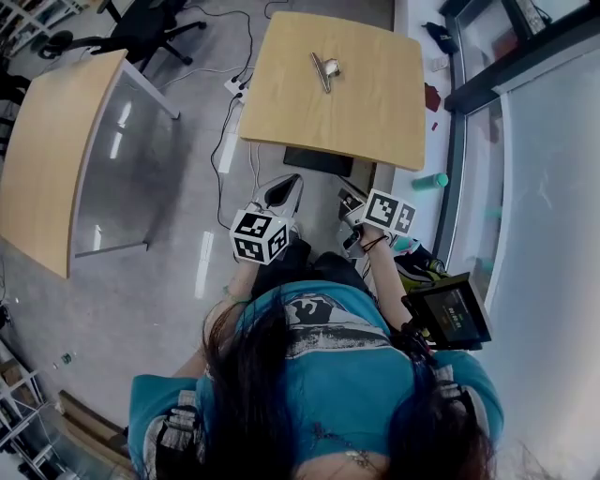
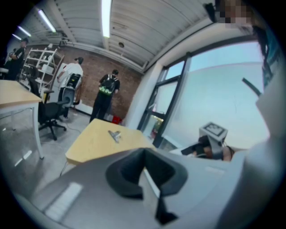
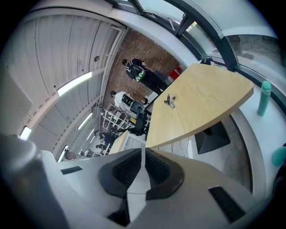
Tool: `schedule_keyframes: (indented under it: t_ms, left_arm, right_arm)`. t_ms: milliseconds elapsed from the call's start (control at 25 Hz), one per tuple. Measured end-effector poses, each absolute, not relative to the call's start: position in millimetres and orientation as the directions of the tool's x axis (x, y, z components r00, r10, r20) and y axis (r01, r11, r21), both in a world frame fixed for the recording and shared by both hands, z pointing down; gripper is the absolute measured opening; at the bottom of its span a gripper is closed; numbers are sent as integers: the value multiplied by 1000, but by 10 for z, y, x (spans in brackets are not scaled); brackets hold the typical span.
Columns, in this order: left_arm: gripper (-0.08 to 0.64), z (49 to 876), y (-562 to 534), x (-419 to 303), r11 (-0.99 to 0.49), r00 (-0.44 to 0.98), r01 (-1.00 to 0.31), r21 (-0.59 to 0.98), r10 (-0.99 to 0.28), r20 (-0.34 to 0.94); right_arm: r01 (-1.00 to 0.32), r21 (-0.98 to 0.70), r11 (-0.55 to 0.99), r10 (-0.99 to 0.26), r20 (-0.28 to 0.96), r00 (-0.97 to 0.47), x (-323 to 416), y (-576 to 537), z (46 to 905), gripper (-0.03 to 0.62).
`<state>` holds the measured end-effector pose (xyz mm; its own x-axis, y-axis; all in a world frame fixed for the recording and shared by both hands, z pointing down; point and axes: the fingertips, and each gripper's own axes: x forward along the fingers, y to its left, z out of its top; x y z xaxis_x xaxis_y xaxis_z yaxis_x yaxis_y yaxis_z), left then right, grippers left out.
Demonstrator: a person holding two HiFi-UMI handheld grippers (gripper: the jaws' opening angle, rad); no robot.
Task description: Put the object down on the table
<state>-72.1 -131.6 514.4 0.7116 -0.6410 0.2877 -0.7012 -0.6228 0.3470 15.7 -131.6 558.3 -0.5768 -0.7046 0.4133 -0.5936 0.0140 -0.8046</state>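
A small silver metal object lies on the square wooden table, toward its far side. It shows too in the left gripper view as the metal object on the table, and in the right gripper view as the object on the table. Both grippers are held close to the person's body, well short of the table's near edge. My left gripper is shut with nothing in it. My right gripper is shut and empty too.
A second wooden table stands at the left, an office chair behind it. Cables run over the floor by the table's black base. A teal bottle stands by the glass wall. People stand far back.
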Motion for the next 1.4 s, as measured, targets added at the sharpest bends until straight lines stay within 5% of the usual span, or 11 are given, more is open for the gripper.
schedule_keyframes:
  t_ms: [1400]
  left_arm:
    - [3, 5062, 905, -131, -613, 679, -734, 294, -673, 293]
  right_arm:
    - [-596, -791, 139, -672, 367, -643, 538, 903, 5333, 35]
